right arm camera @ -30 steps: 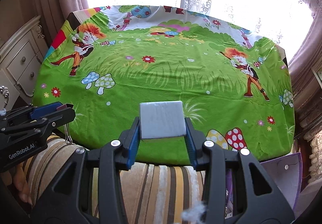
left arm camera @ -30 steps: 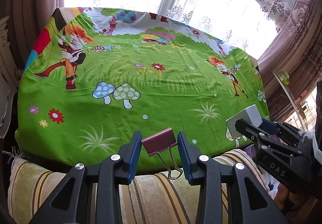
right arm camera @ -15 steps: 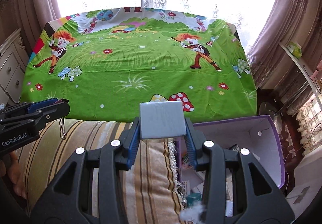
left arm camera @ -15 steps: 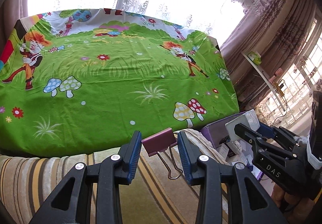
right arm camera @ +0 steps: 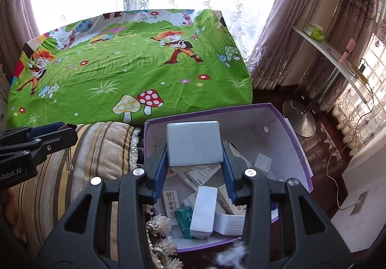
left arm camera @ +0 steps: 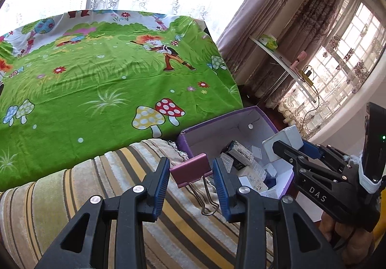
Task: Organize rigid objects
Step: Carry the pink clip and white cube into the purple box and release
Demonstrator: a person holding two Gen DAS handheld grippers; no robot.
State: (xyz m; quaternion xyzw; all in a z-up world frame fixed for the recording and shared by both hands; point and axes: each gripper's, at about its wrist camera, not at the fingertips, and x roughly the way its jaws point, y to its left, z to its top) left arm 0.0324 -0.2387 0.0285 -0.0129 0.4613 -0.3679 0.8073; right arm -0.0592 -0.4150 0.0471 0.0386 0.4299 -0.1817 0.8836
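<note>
My left gripper (left arm camera: 191, 172) is shut on a maroon binder clip (left arm camera: 190, 170), held above the striped cushion (left arm camera: 120, 196) just left of the purple box (left arm camera: 217, 124). My right gripper (right arm camera: 194, 145) is shut on a flat grey-white box (right arm camera: 193, 143) and holds it over the open purple box (right arm camera: 289, 129), which holds several small cartons (right arm camera: 203, 211). The right gripper with its grey box (left arm camera: 284, 143) also shows in the left wrist view, above the purple box. The left gripper (right arm camera: 60, 133) shows at the left of the right wrist view.
A table with a green cartoon cloth (left arm camera: 96, 80) lies beyond the cushion. Curtains (right arm camera: 277, 39), a white shelf (right arm camera: 333, 56) and a lamp base (right arm camera: 299, 119) stand to the right. A cable runs across the floor (right arm camera: 337, 184).
Both grippers have swung right, away from the green table. The purple box has come into view, and the right gripper with the grey box is now over it.
</note>
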